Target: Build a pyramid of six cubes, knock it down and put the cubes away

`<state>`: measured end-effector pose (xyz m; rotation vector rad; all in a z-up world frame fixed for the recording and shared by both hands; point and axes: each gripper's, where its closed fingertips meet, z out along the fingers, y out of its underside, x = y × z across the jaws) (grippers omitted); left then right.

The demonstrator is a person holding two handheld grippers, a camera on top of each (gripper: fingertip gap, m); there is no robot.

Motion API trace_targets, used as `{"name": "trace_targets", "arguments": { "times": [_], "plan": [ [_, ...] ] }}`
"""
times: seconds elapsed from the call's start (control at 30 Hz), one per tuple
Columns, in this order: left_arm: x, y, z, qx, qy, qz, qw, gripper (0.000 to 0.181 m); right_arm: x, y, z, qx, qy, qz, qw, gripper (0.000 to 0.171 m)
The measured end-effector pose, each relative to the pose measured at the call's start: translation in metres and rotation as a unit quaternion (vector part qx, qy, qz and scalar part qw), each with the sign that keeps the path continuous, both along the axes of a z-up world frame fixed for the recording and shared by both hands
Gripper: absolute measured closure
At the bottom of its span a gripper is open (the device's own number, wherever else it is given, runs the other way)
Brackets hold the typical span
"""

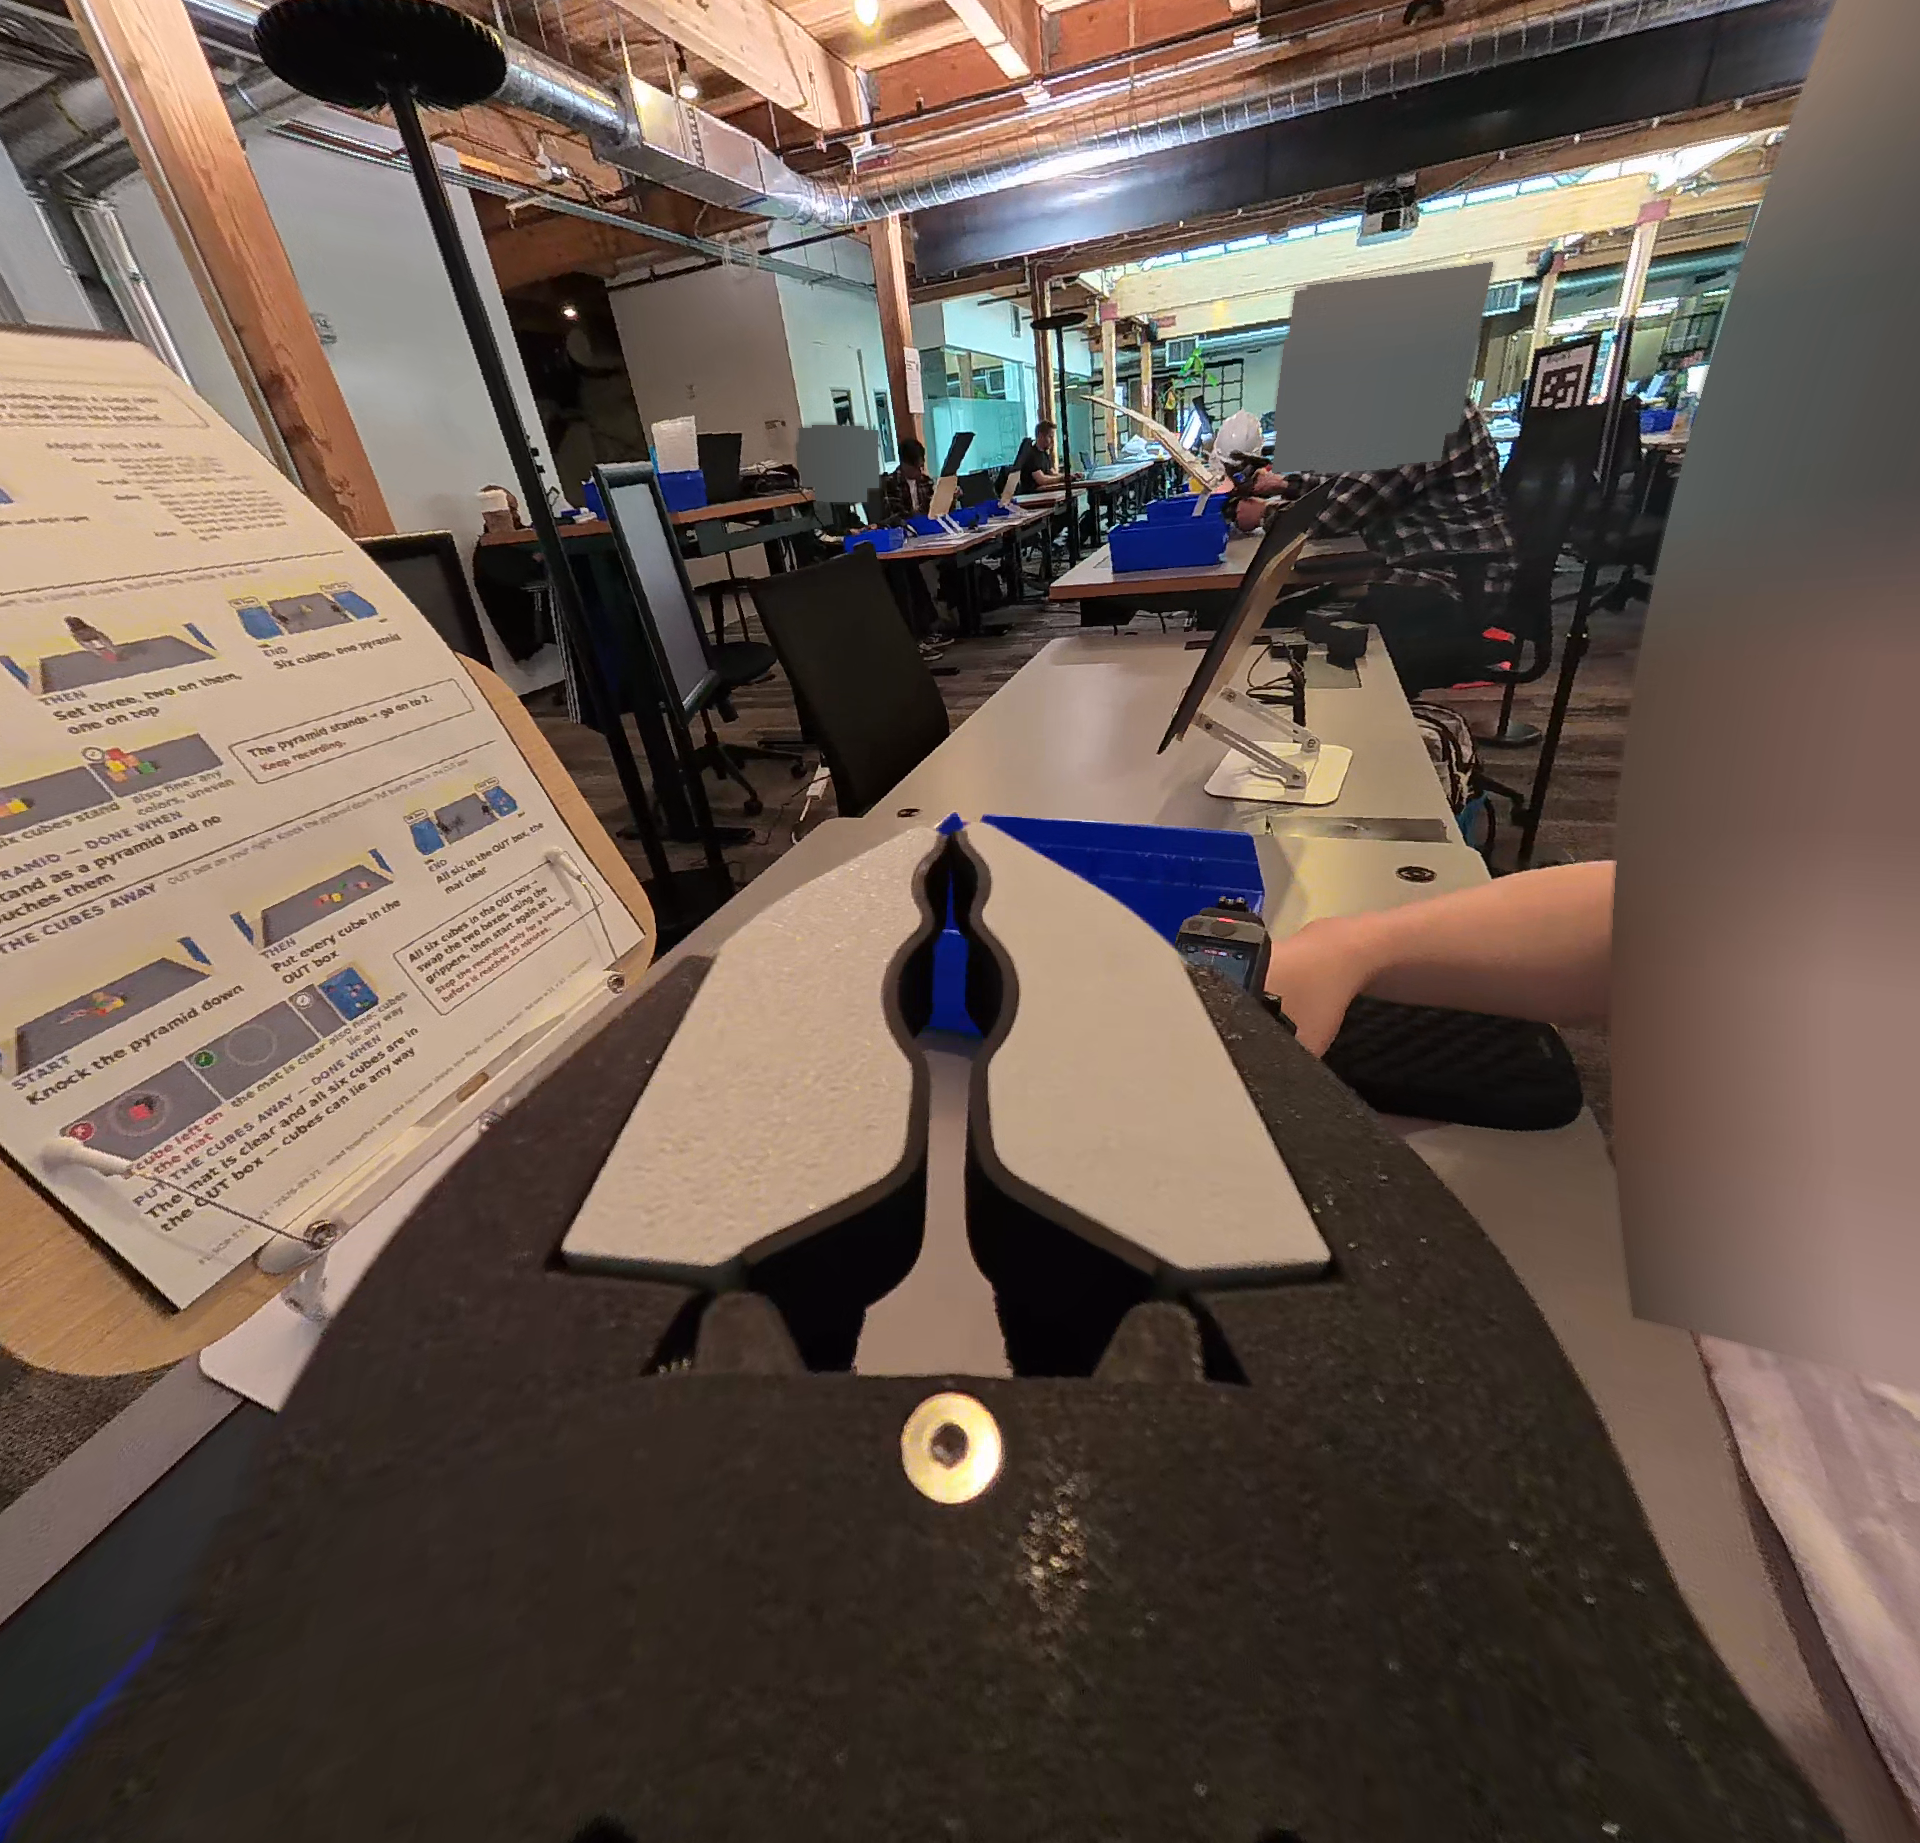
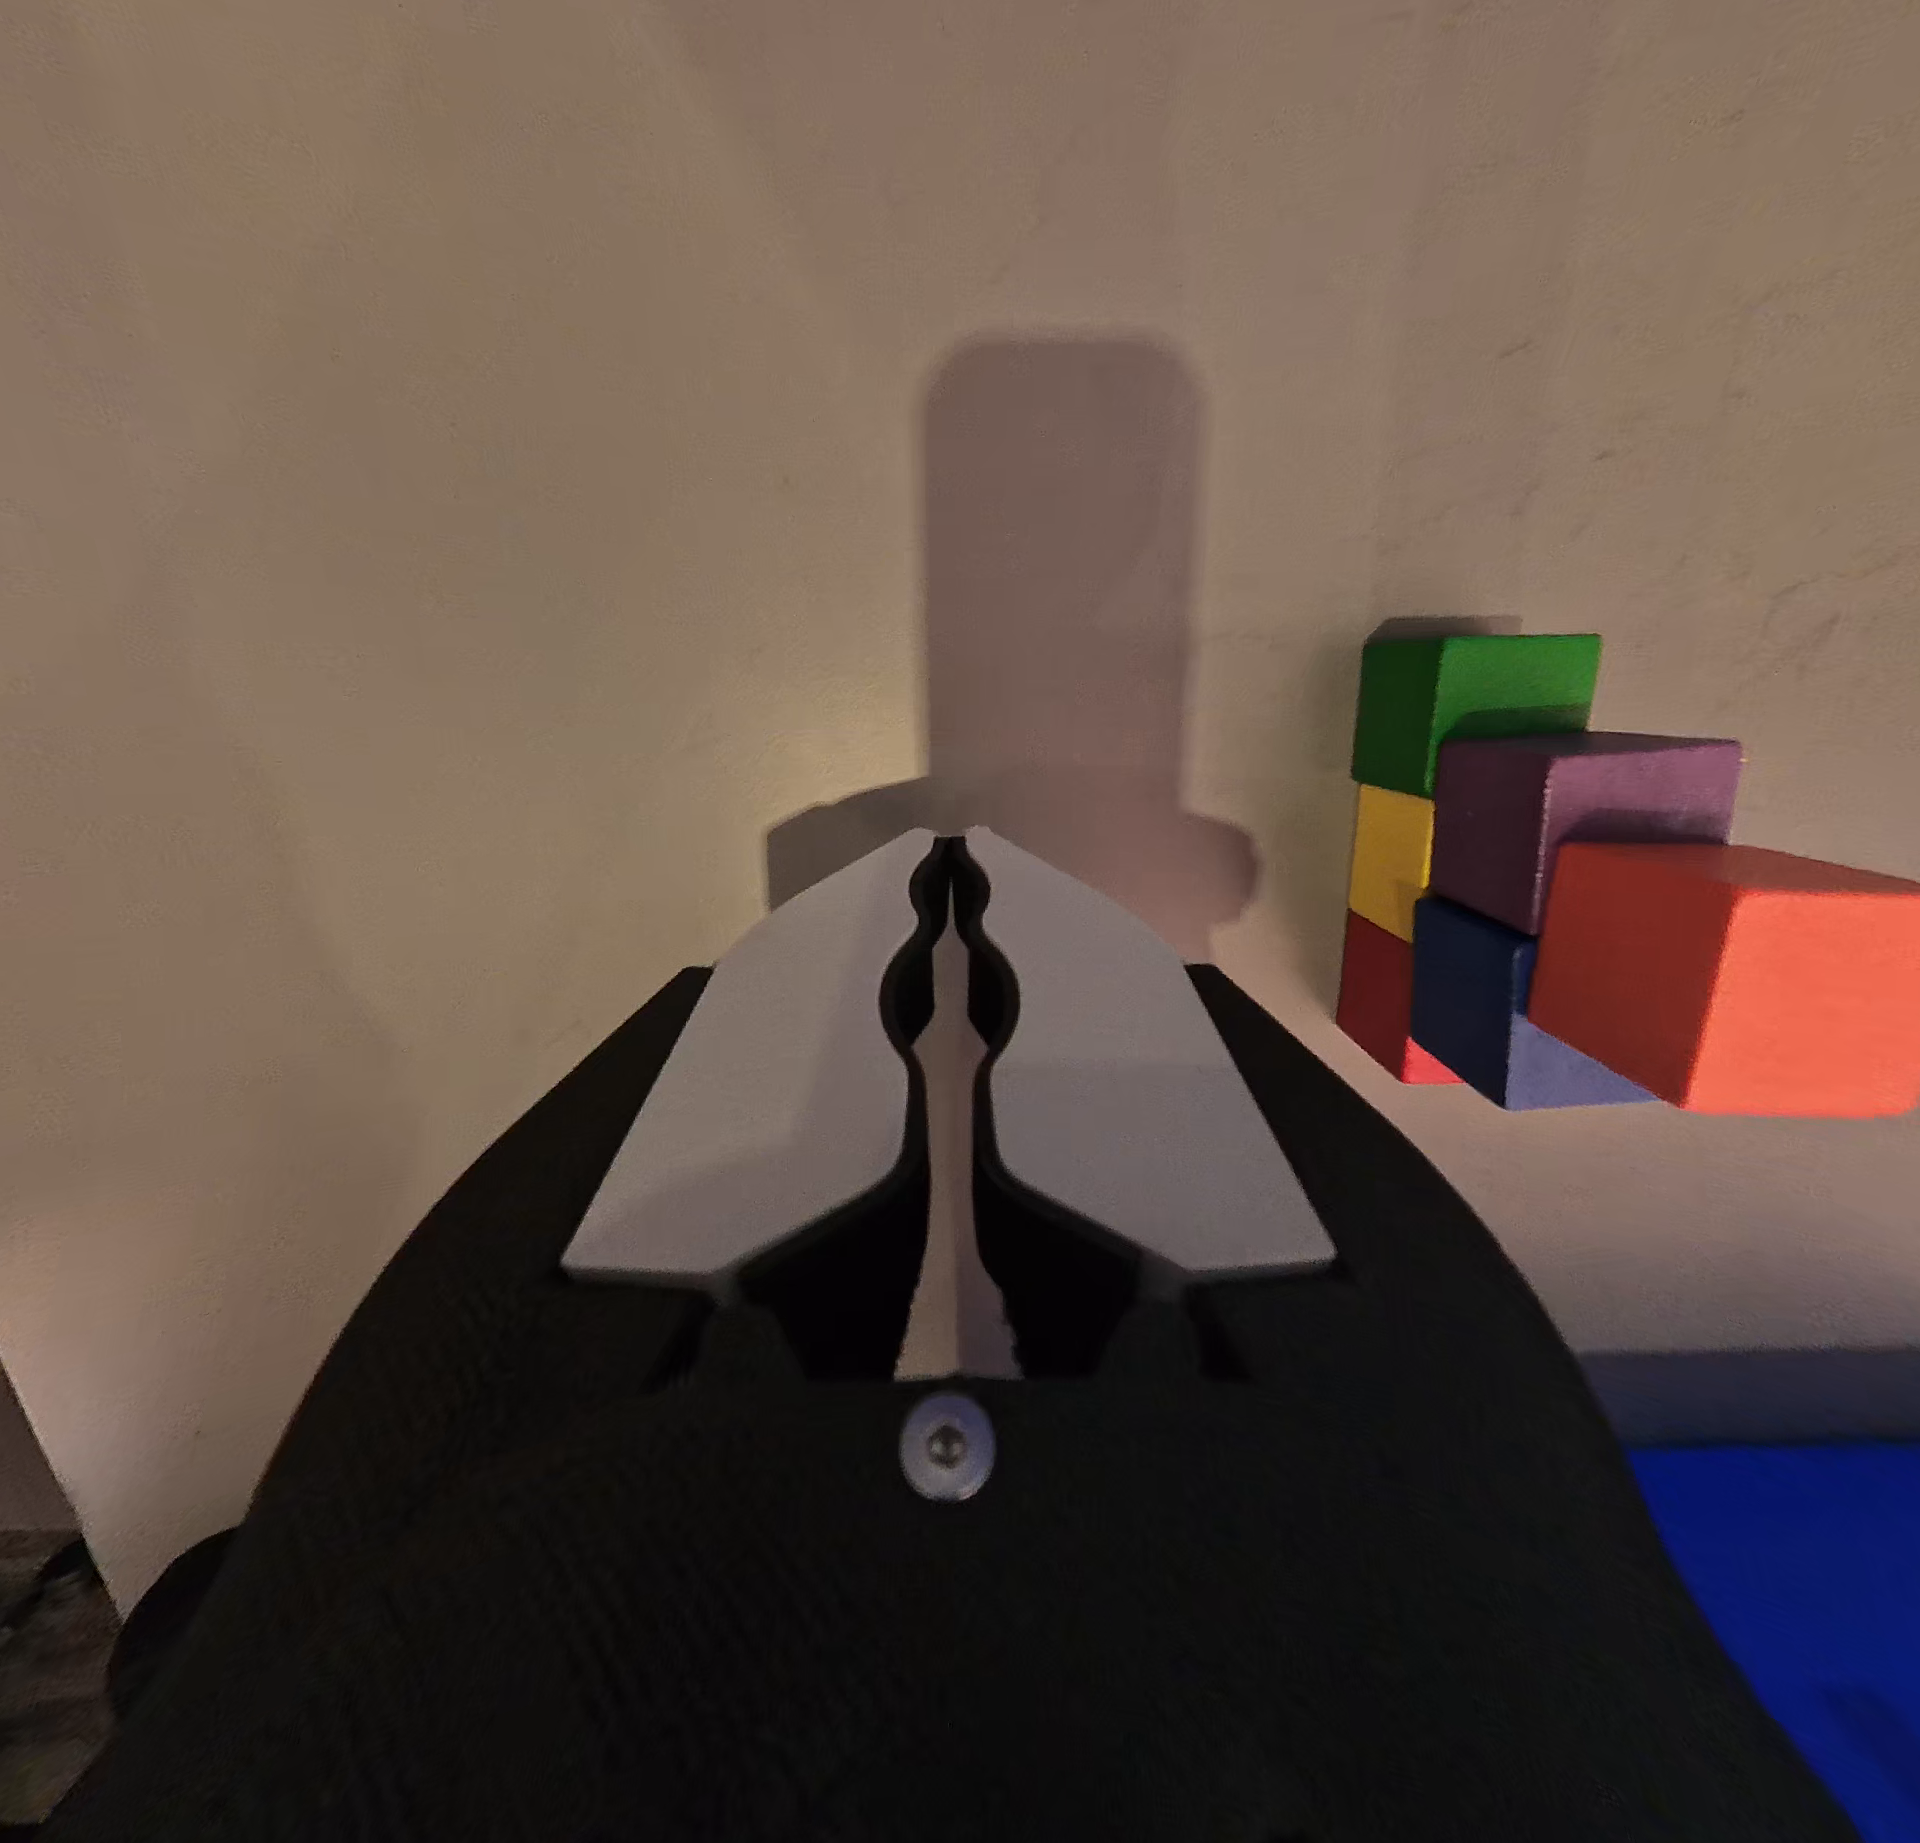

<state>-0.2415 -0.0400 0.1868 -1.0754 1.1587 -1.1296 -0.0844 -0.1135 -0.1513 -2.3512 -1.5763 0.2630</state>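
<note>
In the right wrist view I look down on a pale mat (image 2: 520, 443). Six cubes stand stacked as a pyramid to the right of my right gripper (image 2: 951, 837). The bottom row is a green cube (image 2: 1475, 697), a yellow cube (image 2: 1392, 853) and a dark red cube (image 2: 1371, 993). A purple cube (image 2: 1590, 817) and a blue cube (image 2: 1470, 993) sit on them, with an orange-red cube (image 2: 1745, 993) on top. The right gripper is shut, empty and apart from the stack. My left gripper (image 1: 951, 837) is shut and empty, pointing out over the desk.
A blue box (image 1: 1132, 858) stands just beyond the left gripper's tips; a blue box corner (image 2: 1818, 1606) shows past the mat's edge. An instruction board (image 1: 260, 806) stands at the left. A person's forearm (image 1: 1455, 941) reaches in from the right. Desks and chairs lie beyond. Left tips to right tips: about 40 cm. The yellow cube (image 2: 1392, 853) lies some 8 cm from my right tips, 40 cm from my left tips.
</note>
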Motion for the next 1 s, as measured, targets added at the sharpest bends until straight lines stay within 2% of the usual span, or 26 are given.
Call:
{"name": "trace_targets", "arguments": {
  "times": [0.2,0.43,0.53,0.63,0.8,0.9,1.0],
  "plan": [
    [0.002,0.000,-0.002,0.003,0.006,0.000,1.000,0.181,0.007,0.015,-0.007,-0.001,-0.017,-0.010,1.000,0.170],
    [0.005,0.004,-0.005,-0.005,0.011,0.001,1.000,0.181,0.050,0.093,0.013,0.069,-0.134,-0.080,0.985,0.170],
    [0.005,0.003,-0.006,-0.002,0.013,0.000,1.000,0.181,0.054,0.120,0.041,0.098,-0.124,-0.092,0.983,0.170],
    [0.005,0.004,-0.007,0.000,0.017,0.000,1.000,0.181,0.059,0.144,0.088,0.147,-0.110,-0.111,0.977,0.170],
    [0.006,0.007,-0.008,-0.005,0.018,0.002,1.000,0.181,0.060,0.159,0.158,0.204,-0.076,-0.121,0.969,0.170],
    [0.008,0.007,-0.010,-0.007,0.022,0.002,1.000,0.181,0.063,0.158,0.174,0.212,-0.061,-0.129,0.967,0.170],
    [0.010,0.007,-0.012,-0.006,0.028,0.001,1.000,0.181,0.068,0.154,0.160,0.189,-0.037,-0.146,0.970,0.170]
  ]
}}
